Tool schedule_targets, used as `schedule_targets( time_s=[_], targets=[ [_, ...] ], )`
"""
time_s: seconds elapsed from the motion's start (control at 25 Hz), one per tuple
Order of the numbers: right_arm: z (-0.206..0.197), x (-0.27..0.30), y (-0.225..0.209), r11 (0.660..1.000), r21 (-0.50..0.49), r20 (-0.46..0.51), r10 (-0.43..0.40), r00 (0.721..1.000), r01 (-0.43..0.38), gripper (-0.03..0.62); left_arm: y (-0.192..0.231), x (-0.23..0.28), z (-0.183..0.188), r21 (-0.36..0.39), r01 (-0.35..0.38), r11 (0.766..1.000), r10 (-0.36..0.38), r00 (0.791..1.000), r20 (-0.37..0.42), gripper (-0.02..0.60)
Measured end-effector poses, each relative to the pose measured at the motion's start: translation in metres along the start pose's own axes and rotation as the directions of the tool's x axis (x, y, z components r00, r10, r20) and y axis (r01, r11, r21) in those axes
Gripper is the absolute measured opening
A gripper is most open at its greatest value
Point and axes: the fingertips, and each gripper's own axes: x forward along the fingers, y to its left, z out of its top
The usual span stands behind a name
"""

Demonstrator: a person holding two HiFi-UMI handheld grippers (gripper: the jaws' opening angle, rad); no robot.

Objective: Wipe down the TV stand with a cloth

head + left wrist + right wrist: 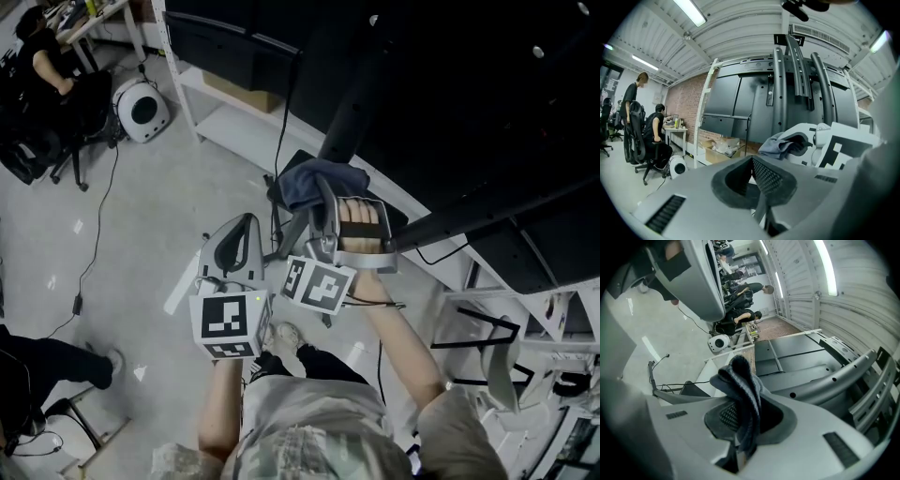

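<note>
Your right gripper (324, 202) fingers clamp cloth (317, 180) beside TV stand (362, 96) pole; contact unclear. Left gripper (246, 229) fingers together, empty. Wiping likely mostly ahead.

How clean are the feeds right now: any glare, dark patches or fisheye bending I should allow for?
Head view: dim, the TV stand almost black with little detail, though the cloth reads fine. Left gripper view: strong fisheye, the stand's posts bow and a ceiling light flares. Right gripper view: the light strip is blown out; the cloth in the right gripper is sharp.
</note>
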Motion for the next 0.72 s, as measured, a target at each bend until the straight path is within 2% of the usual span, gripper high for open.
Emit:
schedule_targets(
  time_s=[0.12,0.4,0.72],
  targets=[
    [-0.004,0.002,0.009,1.000,-0.009,-0.003,0.021,1.000,-0.021,0.057,0.000,0.001,-0.004,-0.010,-0.009,1.000,0.009,1.000,-0.009,0.015],
    [-0.021,0.010,0.048,0.991,0.006,-0.019,0.133,0.991,-0.133,0.057,-0.004,0.006,-0.021,-0.028,-0.038,0.999,0.036,0.998,-0.050,0.015],
    [-0.027,0.017,0.101,0.976,0.005,-0.004,0.217,0.976,-0.217,0.057,0.004,0.001,-0.066,-0.053,-0.080,0.995,0.074,0.991,-0.109,0.015]
  ],
)
